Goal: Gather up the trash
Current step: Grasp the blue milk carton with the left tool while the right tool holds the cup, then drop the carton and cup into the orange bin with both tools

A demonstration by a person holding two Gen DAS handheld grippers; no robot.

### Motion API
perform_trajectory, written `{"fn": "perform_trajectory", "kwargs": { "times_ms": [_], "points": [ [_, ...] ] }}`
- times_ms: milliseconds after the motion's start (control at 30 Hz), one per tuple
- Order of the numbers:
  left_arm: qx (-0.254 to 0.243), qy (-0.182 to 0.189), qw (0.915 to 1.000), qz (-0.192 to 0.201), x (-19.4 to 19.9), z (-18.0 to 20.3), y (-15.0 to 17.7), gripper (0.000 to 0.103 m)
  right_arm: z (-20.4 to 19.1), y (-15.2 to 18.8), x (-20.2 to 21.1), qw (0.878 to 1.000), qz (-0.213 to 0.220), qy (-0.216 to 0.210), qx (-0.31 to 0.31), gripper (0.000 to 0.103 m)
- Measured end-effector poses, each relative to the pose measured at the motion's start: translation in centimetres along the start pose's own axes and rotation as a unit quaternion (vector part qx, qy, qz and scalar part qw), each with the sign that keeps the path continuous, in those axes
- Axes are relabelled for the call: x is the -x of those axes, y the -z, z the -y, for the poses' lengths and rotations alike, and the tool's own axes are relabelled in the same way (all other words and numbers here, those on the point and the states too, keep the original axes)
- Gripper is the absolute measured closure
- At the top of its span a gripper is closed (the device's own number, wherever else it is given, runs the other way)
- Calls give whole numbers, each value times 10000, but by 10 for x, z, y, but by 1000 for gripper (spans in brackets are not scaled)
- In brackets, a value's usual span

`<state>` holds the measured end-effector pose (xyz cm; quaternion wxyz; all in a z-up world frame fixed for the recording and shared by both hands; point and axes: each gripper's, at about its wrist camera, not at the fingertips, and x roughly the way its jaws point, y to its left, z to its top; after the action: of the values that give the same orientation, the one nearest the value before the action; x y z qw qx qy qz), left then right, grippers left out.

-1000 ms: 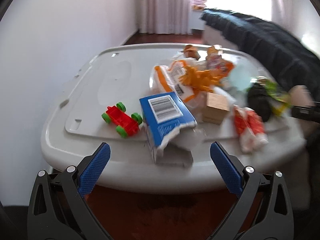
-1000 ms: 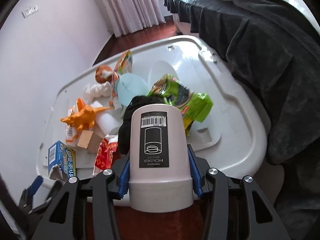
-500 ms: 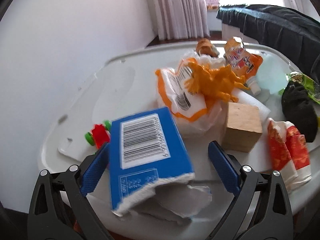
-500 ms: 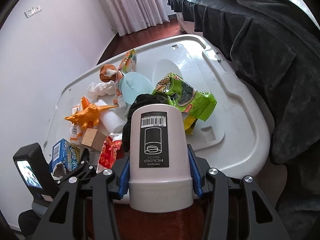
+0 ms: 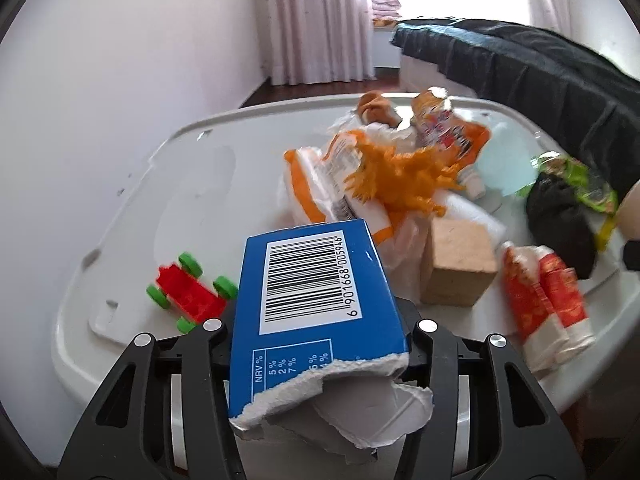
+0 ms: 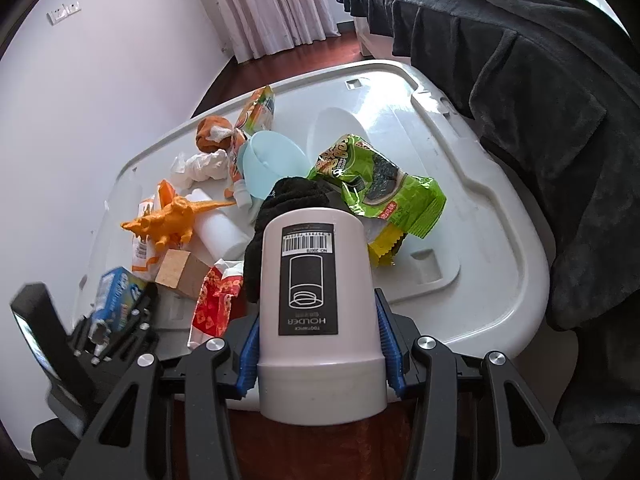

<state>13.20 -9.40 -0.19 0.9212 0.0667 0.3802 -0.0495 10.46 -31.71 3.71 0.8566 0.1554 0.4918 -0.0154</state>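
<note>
The left gripper (image 5: 318, 320) was clamped on a torn blue cardboard carton with a barcode label (image 5: 316, 304), held at the near edge of the white plastic storage-bin lid (image 5: 192, 184); the right gripper (image 6: 318, 344) was closed around a pale cylindrical plastic holder with a black label (image 6: 316, 304); on the lid lay a red toy car with green wheels (image 5: 188, 292), an orange plastic dinosaur (image 5: 400, 176), a small wooden block (image 5: 458, 268), a red and white crumpled wrapper (image 5: 544, 304), a green snack bag (image 6: 380, 188), a black cloth (image 6: 292, 196) and a light blue bowl (image 6: 268, 160); a dark blanket (image 6: 540, 80) hung beside the lid.
</note>
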Motion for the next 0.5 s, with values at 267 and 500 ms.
{"fn": "perform_trajectory", "kwargs": {
  "times_ms": [267,500],
  "points": [
    [-280,2,9991,303,55,-15,-27,54,-19,-2,2,9995,126,-130,254,55],
    [-122,112,9995,255,108,-38,-3,54,-42,9,16,9964,482,-310,619,55]
  ]
}}
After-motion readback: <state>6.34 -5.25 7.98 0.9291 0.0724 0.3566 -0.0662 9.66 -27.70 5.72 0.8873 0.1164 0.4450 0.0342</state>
